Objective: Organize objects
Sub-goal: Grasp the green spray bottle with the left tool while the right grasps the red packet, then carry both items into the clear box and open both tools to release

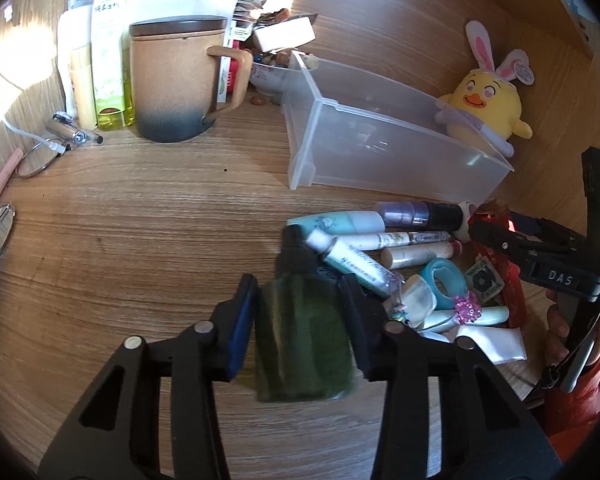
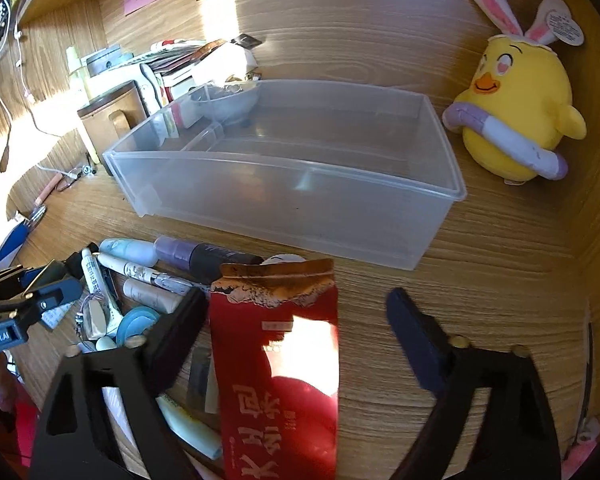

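Dark green bottle (image 1: pixel 304 332) sits clamped in the left hand-held gripper (image 1: pixel 302 320), just off the heap of tubes (image 1: pixel 380 248). Apart, the right hand-held gripper (image 2: pixel 296 320) straddles a red packet (image 2: pixel 278 360) without pinching. Next, probably, into the clear bin (image 1: pixel 380 168) toward the table's back edge.

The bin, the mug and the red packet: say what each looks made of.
Bin: frosted translucent plastic; the wood grain shows through its walls.
Mug: probably matte ceramic, tan fading to dark grey, with a dark lid.
Red packet: likely glossy foil or paper; it glares in sunlight.
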`<state>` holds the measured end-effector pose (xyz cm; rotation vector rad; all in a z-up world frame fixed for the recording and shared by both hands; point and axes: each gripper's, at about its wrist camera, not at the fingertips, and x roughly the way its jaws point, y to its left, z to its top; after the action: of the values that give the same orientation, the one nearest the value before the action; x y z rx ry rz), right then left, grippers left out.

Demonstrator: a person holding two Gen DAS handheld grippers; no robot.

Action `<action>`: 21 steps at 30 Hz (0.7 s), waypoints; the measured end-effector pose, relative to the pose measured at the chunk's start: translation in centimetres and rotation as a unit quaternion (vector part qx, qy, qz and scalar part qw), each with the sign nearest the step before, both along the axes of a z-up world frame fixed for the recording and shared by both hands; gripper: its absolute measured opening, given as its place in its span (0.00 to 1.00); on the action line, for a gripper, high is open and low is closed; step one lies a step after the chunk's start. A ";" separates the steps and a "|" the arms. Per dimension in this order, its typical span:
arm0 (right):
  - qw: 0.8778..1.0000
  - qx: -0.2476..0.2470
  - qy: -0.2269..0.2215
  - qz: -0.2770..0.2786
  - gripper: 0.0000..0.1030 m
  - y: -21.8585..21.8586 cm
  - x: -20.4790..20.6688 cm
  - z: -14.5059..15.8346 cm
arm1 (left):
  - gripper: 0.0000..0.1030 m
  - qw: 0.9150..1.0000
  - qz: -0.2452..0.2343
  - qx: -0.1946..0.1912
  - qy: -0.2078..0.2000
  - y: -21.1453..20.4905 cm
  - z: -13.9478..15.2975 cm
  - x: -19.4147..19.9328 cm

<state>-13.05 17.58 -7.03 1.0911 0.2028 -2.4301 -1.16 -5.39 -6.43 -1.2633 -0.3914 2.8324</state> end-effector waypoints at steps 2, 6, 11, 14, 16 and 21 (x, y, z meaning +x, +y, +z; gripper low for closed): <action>1.000 0.003 0.001 -0.001 0.65 -0.1 0.0 -0.1 | 0.40 1.000 0.006 0.001 0.003 -0.2 0.1 0.1; 1.000 -0.003 0.005 -0.007 0.54 0.4 0.0 0.0 | 0.40 1.000 0.012 -0.002 0.013 -0.5 0.6 0.3; 0.999 -0.016 0.022 -0.022 0.54 1.5 0.3 0.8 | 0.40 0.999 0.021 -0.016 0.033 -0.7 1.8 0.7; 0.998 -0.028 0.033 -0.034 0.53 2.5 0.5 1.6 | 0.40 0.998 0.026 -0.015 0.048 -1.0 2.7 0.7; 0.998 -0.038 0.041 -0.042 0.53 3.3 0.6 2.4 | 0.40 0.998 0.028 -0.013 0.059 -1.0 3.4 0.6; 0.995 -0.054 0.070 -0.054 0.53 4.5 0.8 4.7 | 0.40 0.995 0.025 -0.012 0.095 -0.5 5.3 0.0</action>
<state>-12.29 22.04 -2.37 0.9068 0.0567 -2.5843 -1.20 -5.89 -1.15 -0.9898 -0.3878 2.9739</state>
